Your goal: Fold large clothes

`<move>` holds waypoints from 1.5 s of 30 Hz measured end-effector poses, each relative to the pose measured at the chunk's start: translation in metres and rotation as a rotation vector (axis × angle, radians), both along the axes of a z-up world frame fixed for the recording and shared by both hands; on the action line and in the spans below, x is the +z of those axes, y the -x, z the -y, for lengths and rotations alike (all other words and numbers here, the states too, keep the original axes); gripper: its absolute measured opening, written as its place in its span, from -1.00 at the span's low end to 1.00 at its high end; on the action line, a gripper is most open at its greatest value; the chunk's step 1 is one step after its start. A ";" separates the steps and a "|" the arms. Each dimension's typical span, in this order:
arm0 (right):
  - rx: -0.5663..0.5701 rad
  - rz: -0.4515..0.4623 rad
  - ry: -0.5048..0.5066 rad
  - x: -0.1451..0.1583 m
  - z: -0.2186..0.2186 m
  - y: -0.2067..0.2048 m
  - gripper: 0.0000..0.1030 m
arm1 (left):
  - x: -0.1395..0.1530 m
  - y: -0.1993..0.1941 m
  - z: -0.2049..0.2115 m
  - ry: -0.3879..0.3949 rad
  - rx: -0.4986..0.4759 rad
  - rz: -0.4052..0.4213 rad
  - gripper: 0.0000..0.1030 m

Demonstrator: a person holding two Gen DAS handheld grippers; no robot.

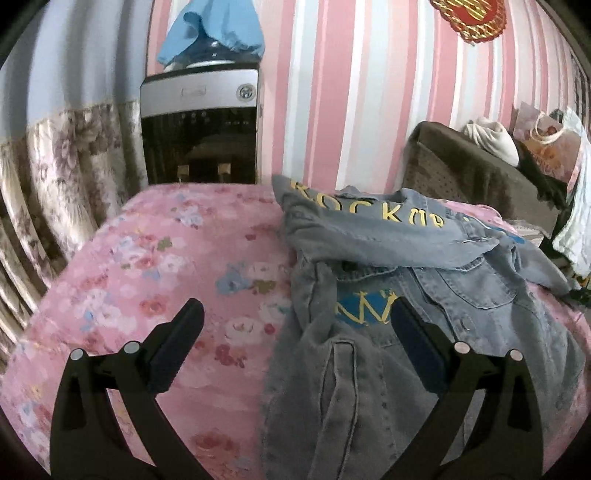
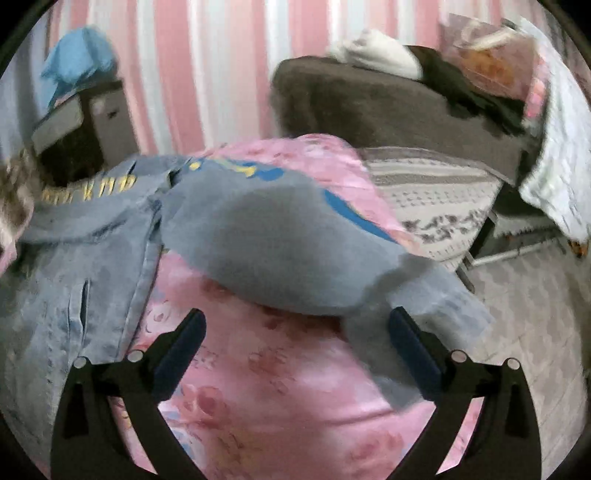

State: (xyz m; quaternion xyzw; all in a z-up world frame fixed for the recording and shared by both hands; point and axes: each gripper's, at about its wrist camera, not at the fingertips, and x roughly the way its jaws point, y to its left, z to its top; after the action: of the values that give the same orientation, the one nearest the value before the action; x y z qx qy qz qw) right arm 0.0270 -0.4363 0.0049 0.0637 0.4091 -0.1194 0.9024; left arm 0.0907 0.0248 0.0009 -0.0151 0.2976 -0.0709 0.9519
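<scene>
A grey-blue denim jacket (image 1: 417,295) with yellow lettering and a blue-and-yellow crown print lies crumpled on the pink floral bed (image 1: 155,280). My left gripper (image 1: 297,325) is open and empty, hovering over the jacket's left edge; its right finger is above the denim. In the right wrist view, one sleeve of the jacket (image 2: 288,254) stretches across the bed toward the edge. My right gripper (image 2: 297,328) is open and empty just in front of the sleeve's cuff end (image 2: 447,302). This view is motion-blurred.
A black and silver appliance (image 1: 201,125) with a blue cloth (image 1: 214,33) on top stands behind the bed against the pink striped wall. A brown sofa (image 2: 388,107) piled with clothes and bags is at the right. Floral curtains (image 1: 55,177) hang at the left.
</scene>
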 end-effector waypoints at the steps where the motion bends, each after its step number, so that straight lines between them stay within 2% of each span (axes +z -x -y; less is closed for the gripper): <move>1: 0.013 -0.029 0.027 -0.005 -0.004 -0.009 0.93 | -0.001 0.000 -0.001 0.011 0.006 -0.007 0.94; 5: 0.018 -0.079 0.102 -0.014 -0.004 -0.027 0.95 | 0.000 0.002 -0.002 0.015 0.001 -0.016 0.94; 7: 0.018 -0.129 0.144 -0.021 -0.001 -0.037 0.95 | 0.001 0.000 0.000 -0.008 -0.008 -0.022 0.94; 10: -0.002 -0.137 0.129 -0.025 0.013 -0.044 0.88 | 0.003 -0.004 0.001 -0.023 -0.011 -0.023 0.94; 11: -0.024 -0.112 0.109 -0.021 0.021 -0.043 0.51 | 0.004 -0.006 0.001 -0.022 -0.011 -0.024 0.94; 12: -0.040 -0.096 0.090 -0.018 0.026 -0.041 -0.11 | 0.006 -0.008 0.001 -0.018 -0.011 -0.025 0.94; 14: -0.101 -0.044 0.049 -0.009 0.045 -0.035 -0.58 | 0.009 -0.013 0.001 -0.009 -0.006 -0.025 0.94; 17: -0.150 -0.004 0.056 0.000 0.065 -0.031 -0.65 | 0.014 -0.023 -0.002 0.008 0.009 -0.035 0.94; 20: -0.171 0.048 0.082 0.015 0.079 -0.033 -0.63 | 0.020 -0.033 -0.005 0.026 0.020 -0.043 0.94; 23: -0.153 0.089 0.122 0.036 0.079 -0.051 -0.62 | 0.025 -0.043 -0.004 0.025 0.020 -0.045 0.94; 26: -0.143 0.145 0.135 0.056 0.070 -0.066 -0.62 | 0.026 -0.053 -0.003 0.048 0.012 -0.057 0.94; 28: -0.141 0.228 0.075 0.075 0.064 -0.072 -0.61 | 0.024 -0.060 -0.001 0.072 0.008 -0.070 0.94; 30: -0.123 0.284 0.060 0.091 0.052 -0.080 -0.61 | 0.023 -0.068 0.000 0.093 0.004 -0.083 0.94; 33: -0.032 0.360 0.060 0.110 0.012 -0.094 -0.62 | 0.021 -0.080 0.005 0.116 -0.002 -0.094 0.94; 34: 0.003 0.386 0.026 0.113 -0.003 -0.100 -0.62 | 0.021 -0.084 0.007 0.124 -0.003 -0.093 0.94; 37: 0.085 0.411 -0.103 0.106 -0.036 -0.119 -0.62 | 0.019 -0.094 0.011 0.149 -0.009 -0.103 0.94; 39: 0.170 0.403 -0.231 0.093 -0.061 -0.138 -0.61 | 0.018 -0.100 0.013 0.153 -0.005 -0.110 0.94; 42: 0.267 0.360 -0.257 0.074 -0.104 -0.159 -0.62 | 0.022 -0.107 0.017 0.118 0.013 -0.086 0.94; 45: 0.311 0.317 -0.259 0.059 -0.136 -0.173 -0.61 | 0.025 -0.111 0.023 0.067 0.007 -0.063 0.94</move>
State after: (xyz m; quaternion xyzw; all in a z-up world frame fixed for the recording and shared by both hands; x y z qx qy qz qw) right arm 0.2000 -0.3000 0.0637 0.1329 0.2794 0.0858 0.9471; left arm 0.2018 0.0021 0.0264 -0.0505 0.3250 -0.0769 0.9412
